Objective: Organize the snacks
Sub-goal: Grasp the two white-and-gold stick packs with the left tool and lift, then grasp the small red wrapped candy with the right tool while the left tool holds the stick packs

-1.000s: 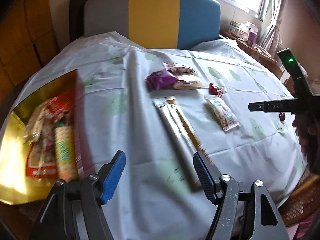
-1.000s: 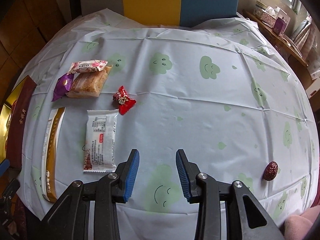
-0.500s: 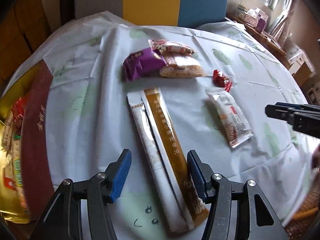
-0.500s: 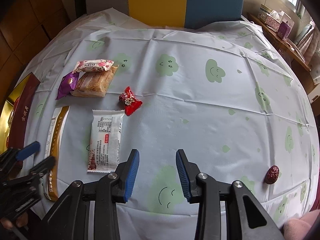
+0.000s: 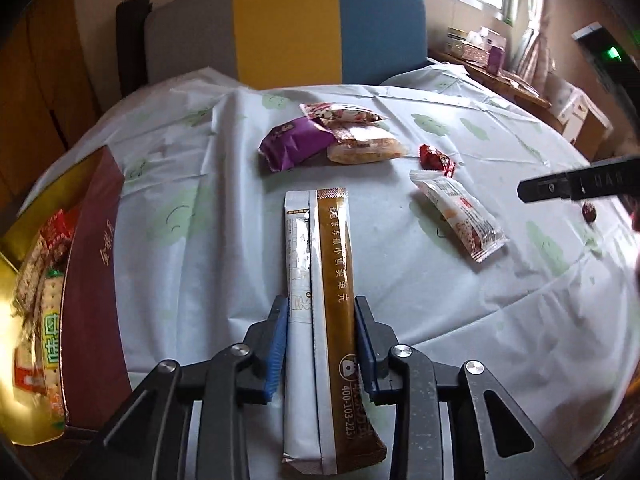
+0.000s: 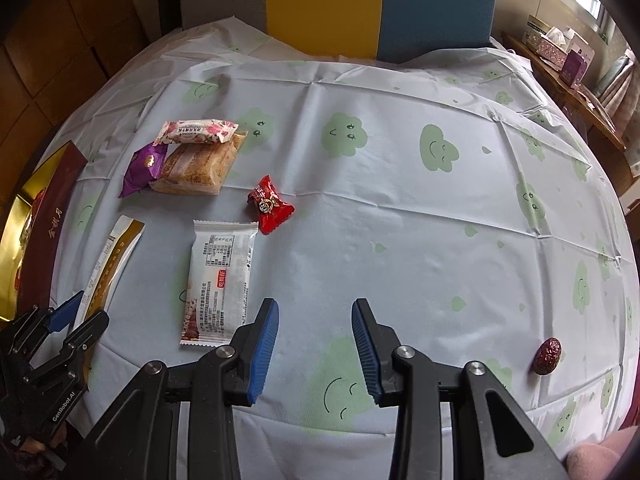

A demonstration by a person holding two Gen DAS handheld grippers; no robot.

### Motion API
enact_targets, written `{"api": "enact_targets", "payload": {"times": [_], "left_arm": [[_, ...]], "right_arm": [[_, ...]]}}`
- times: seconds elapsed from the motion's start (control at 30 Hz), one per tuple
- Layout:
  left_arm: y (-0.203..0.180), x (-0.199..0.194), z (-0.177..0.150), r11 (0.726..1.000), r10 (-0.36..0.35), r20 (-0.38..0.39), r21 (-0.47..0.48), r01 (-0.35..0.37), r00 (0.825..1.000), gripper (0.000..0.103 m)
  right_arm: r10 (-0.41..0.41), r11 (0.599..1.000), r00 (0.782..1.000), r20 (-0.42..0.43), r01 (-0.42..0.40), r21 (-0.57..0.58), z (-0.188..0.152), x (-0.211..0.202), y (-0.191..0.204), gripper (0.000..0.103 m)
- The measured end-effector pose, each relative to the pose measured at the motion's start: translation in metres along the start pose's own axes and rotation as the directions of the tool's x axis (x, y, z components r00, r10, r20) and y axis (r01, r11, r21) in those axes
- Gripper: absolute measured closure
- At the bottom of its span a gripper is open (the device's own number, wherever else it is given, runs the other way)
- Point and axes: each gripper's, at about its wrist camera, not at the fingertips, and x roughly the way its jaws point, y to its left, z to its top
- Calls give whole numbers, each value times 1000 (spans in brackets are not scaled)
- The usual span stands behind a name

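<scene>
Ribbed blue pads of the left tool are straddling a long flat sachet, brown and white glossy foil, lying at the bench's near edge; its jaws have just been closing, and whether they are pressing I cannot tell. The right tool is hanging part-open and empty over the smiley-print plastic cloth. Beyond are lying a white crimped bar, a red twisted candy, and a wrinkled date near the right edge. A gold-lined box is sitting at the left edge.
</scene>
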Motion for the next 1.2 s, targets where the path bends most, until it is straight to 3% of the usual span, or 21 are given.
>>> {"api": "enact_targets", "payload": {"times": [0.37,0.77,1.03,1.2], "left_arm": [[-10,1,-11,996,40,94,72,-47,995,70],[-6,0,-16,998,16,137,54,-23,990,70],[-1,0,-17,1000,-15,140,26,11,990,70],[1,0,-17,1000,-24,142,18,22,990,70]], "right_arm": [[37,999,999,26,-36,-36,-1,-2,12,65],[83,993,995,53,-78,-93,6,-3,38,65],[23,990,998,51,-15,-142,43,12,54,65],[-27,986,1000,-1,27,-163,65,45,54,65]]}}
